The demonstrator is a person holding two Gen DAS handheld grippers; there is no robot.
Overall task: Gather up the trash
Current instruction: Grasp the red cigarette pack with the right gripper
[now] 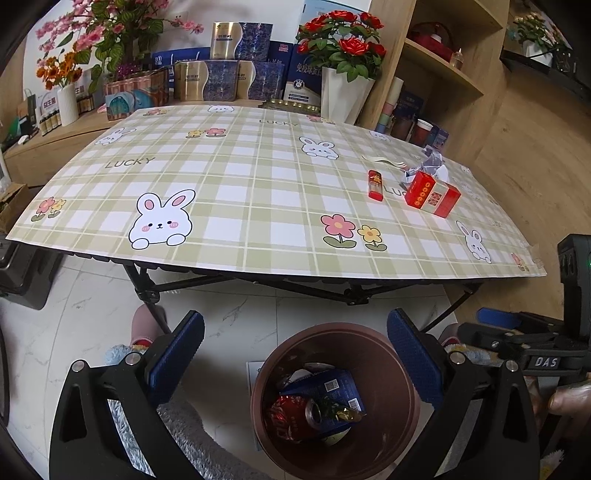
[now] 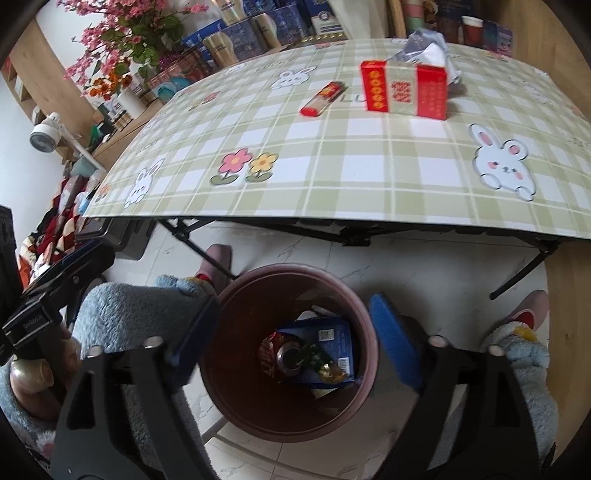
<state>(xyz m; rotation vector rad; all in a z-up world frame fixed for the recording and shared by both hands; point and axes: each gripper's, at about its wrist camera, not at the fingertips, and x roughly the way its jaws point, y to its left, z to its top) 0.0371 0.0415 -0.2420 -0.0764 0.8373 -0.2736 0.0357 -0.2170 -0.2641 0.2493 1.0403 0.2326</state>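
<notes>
So the trash that's left is all on the far right part of the table (image 1: 258, 206): a red and white box (image 1: 433, 194) standing on the checked bunny cloth, a small red lighter (image 1: 375, 185) lying flat just to its left, not touching it, and a crumpled silvery wrapper (image 1: 424, 162) bunched up right behind the box. There are also a few pale flat sticks (image 1: 384, 161) near the wrapper, can't really make out what they are. Down on the white tile floor in front of the table sits the brown bin (image 1: 402, 373), and it's already got stuff in it: a crushed red can (image 1: 295, 415), a blue carton (image 1: 328, 391) and a shiny gold and green wrapper (image 1: 341, 410) on top of the pile. Both grippers hang over the bin with nothing in them. The left gripper (image 1: 295, 354) has its blue pads spread wide, one either side of the bin's rim in its own camera. The right gripper (image 2: 293, 334) is just as wide apart, straddling the bin opening too. Behind the table there's a wooden counter with blue and gold gift boxes (image 1: 225, 79), a white vase of red roses (image 1: 341, 66) and some pink blossoms (image 1: 88, 29).
</notes>
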